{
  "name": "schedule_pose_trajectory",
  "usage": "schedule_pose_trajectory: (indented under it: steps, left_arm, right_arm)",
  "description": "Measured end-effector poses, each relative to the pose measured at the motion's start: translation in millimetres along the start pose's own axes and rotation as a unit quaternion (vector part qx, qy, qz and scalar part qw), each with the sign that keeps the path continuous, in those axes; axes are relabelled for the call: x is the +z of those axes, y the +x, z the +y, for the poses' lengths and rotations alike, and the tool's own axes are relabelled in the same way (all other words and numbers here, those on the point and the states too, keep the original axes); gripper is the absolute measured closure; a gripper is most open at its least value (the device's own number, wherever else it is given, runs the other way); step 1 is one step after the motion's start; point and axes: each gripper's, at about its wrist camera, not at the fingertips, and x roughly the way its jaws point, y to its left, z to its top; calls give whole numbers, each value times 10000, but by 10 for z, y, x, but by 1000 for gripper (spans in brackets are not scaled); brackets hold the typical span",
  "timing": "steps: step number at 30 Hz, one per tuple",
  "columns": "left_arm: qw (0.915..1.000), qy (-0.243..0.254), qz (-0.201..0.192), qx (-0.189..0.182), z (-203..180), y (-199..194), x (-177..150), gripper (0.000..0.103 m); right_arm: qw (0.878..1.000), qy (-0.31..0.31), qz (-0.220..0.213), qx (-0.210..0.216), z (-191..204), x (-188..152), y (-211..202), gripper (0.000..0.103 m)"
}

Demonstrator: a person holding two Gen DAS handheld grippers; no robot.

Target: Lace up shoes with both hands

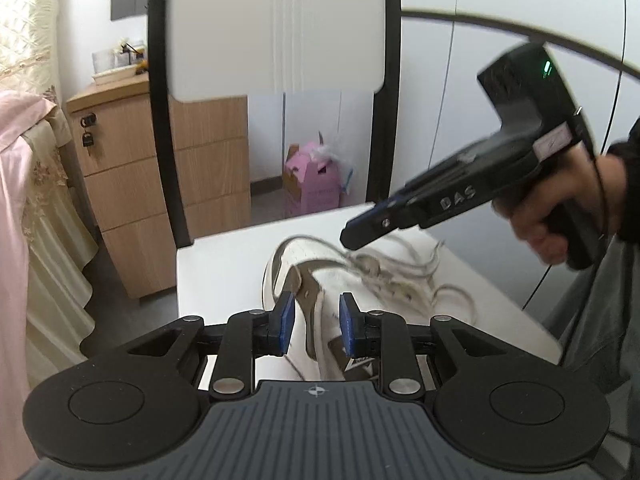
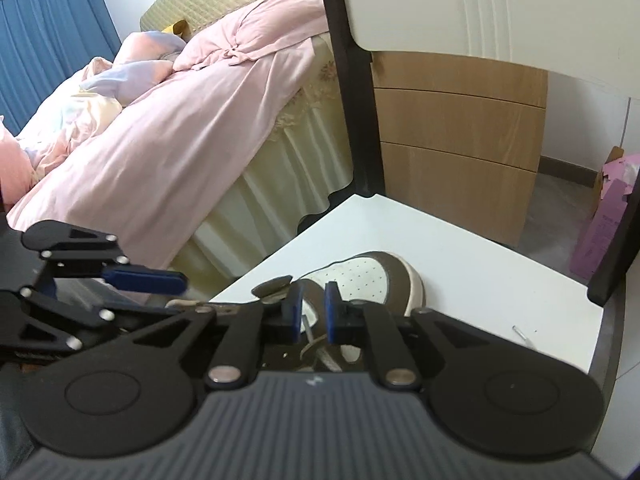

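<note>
The left gripper (image 1: 316,322) stands part open over the shoe (image 1: 320,280) on the white bench (image 1: 224,256), holding nothing. Beyond, the right gripper (image 2: 312,312), jaws narrow, straddles a lace (image 2: 309,330); whether it pinches is unclear, so it may slip.

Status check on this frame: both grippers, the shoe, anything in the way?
Left gripper open over the shoe, holding nothing. Right gripper narrow gap, lace between fingers, grip unclear. Laces loose on the chair seat. Nothing blocking.
</note>
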Motion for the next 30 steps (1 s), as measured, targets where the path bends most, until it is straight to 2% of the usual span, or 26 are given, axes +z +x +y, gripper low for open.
schedule_pose_trajectory:
  steps: [4,7,10,13,19,24,30]
  left_arm:
    - [9994,171,286,61,-34,164,-18,76]
    - [9989,264,388,57,-58,253,-23,77]
    - [9983,353,453,116,-81,314,-30,77]
    - [9978,398,512,150,-93,354,-30,77]
    - [9952,751,582,216,-210,378,-33,77]
    - [9941,897,584,151,-306,390,-21,77]
    - [9948,844,561,128,-288,388,-10,77]
  right_arm:
    - [9992,-318,250,-61,85,-27,94,89]
    - [9993,-272,261,-61,84,-33,126,88]
    - [9995,-144,285,-14,78,-31,145,95]
    - [9994,-193,247,-148,132,-37,147,99]
    - [9997,-149,27,-173,210,-30,82,101]
    - [9984,85,-548,-74,305,115,-31,103]
    - [9959,413,-734,-333,179,90,-123,102]
